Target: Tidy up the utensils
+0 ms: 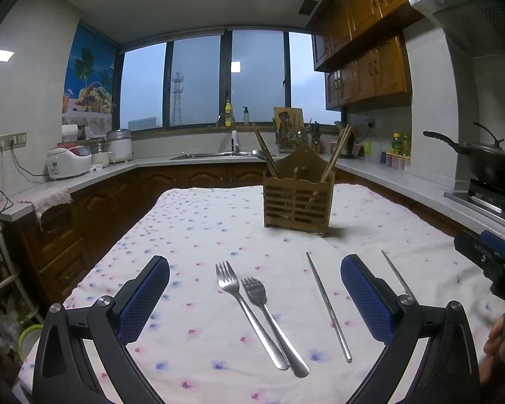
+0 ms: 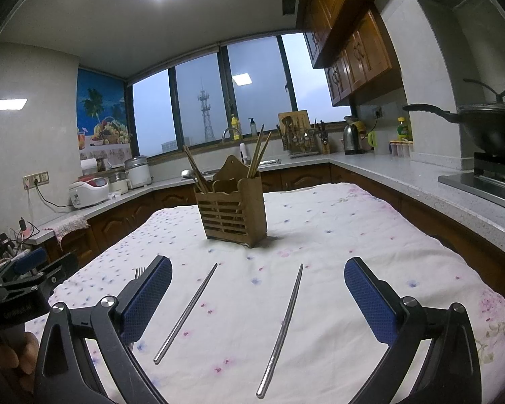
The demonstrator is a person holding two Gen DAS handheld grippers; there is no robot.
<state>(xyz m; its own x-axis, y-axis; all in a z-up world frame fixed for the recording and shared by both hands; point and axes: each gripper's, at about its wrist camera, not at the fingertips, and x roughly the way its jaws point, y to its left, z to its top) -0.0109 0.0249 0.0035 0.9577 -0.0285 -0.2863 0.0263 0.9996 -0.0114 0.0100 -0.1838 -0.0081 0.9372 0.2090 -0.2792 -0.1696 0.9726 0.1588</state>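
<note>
Two steel forks, a longer one (image 1: 249,313) and a shorter one (image 1: 272,323), lie side by side on the floral tablecloth (image 1: 202,229), between the fingers of my open, empty left gripper (image 1: 255,269). A steel chopstick (image 1: 328,304) lies to their right and a second one (image 1: 397,276) beyond the right finger. In the right wrist view both chopsticks (image 2: 187,311) (image 2: 281,326) lie between the fingers of my open, empty right gripper (image 2: 257,271). A wooden utensil holder (image 1: 298,195) (image 2: 232,210) with wooden chopsticks and a ladle stands upright further back.
Kitchen counters run along the left, the back and the right of the table. A wok (image 1: 491,165) sits on the stove at the right. Rice cookers (image 1: 70,161) stand on the left counter. The other gripper shows at each view's edge (image 1: 495,259) (image 2: 20,276).
</note>
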